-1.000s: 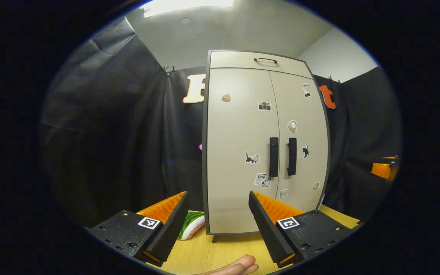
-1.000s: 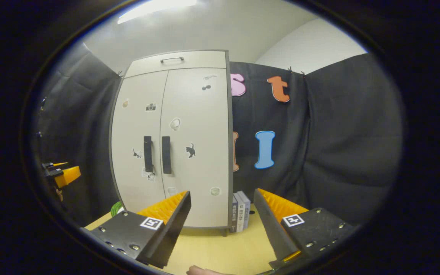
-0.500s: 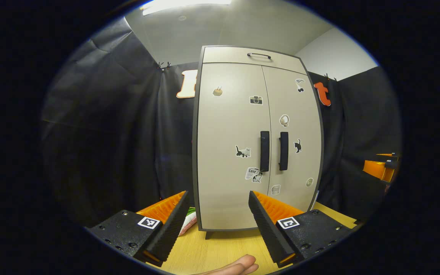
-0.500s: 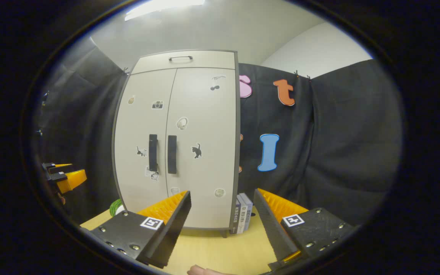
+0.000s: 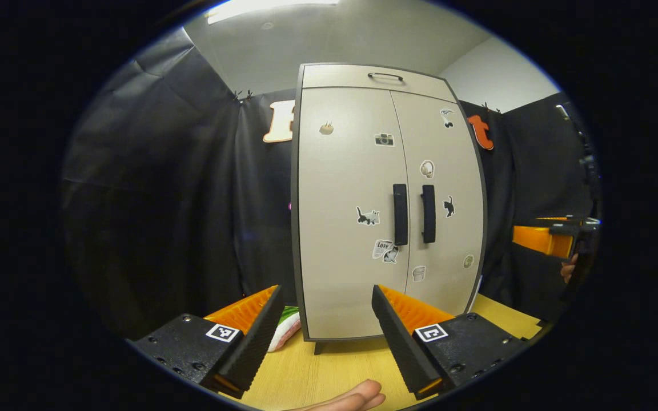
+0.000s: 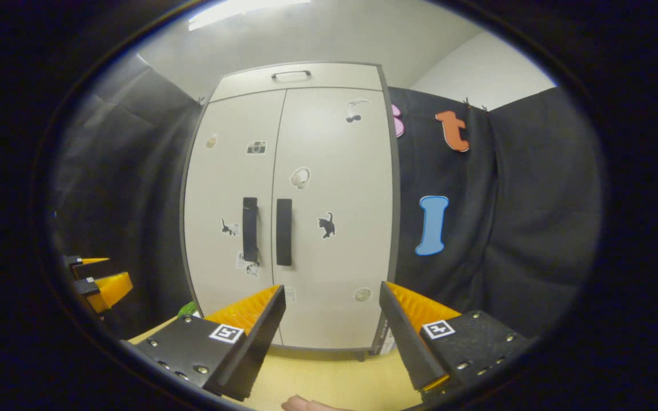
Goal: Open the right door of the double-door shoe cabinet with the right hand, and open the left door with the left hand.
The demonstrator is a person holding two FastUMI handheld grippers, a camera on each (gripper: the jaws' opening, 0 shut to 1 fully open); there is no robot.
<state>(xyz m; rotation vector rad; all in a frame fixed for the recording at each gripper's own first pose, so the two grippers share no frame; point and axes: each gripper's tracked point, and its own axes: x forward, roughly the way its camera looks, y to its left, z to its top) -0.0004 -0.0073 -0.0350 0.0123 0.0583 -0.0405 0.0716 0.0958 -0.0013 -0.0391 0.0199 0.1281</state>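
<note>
We are holding both pairs of fingers wide apart with nothing between them: the left gripper (image 5: pixel 324 297) in the left gripper view and the right gripper (image 6: pixel 332 294) in the right gripper view are each hanging short of the shoe cabinet (image 5: pixel 386 200), touching no part of it. The cabinet (image 6: pixel 292 205) is standing upright on the wooden table (image 5: pixel 329 371), and we are seeing both of its doors lying shut and flush. The left door (image 5: pixel 349 211) and the right door (image 5: pixel 443 200) are meeting at the middle, where the two black handles, the left handle (image 5: pixel 400 214) and the right handle (image 5: pixel 428 213), are running upright just beside each other. Stickers are dotting both doors, among them a black cat (image 6: pixel 326 224) on the right door (image 6: pixel 334 217). A drawer handle (image 5: pixel 385 76) is sitting on the top panel. At the cabinet's left foot a green and pink thing (image 5: pixel 284 330) is lying on the table. At the far right edge of the left gripper view we are catching the right gripper's orange fingers (image 5: pixel 540 240).
</note>
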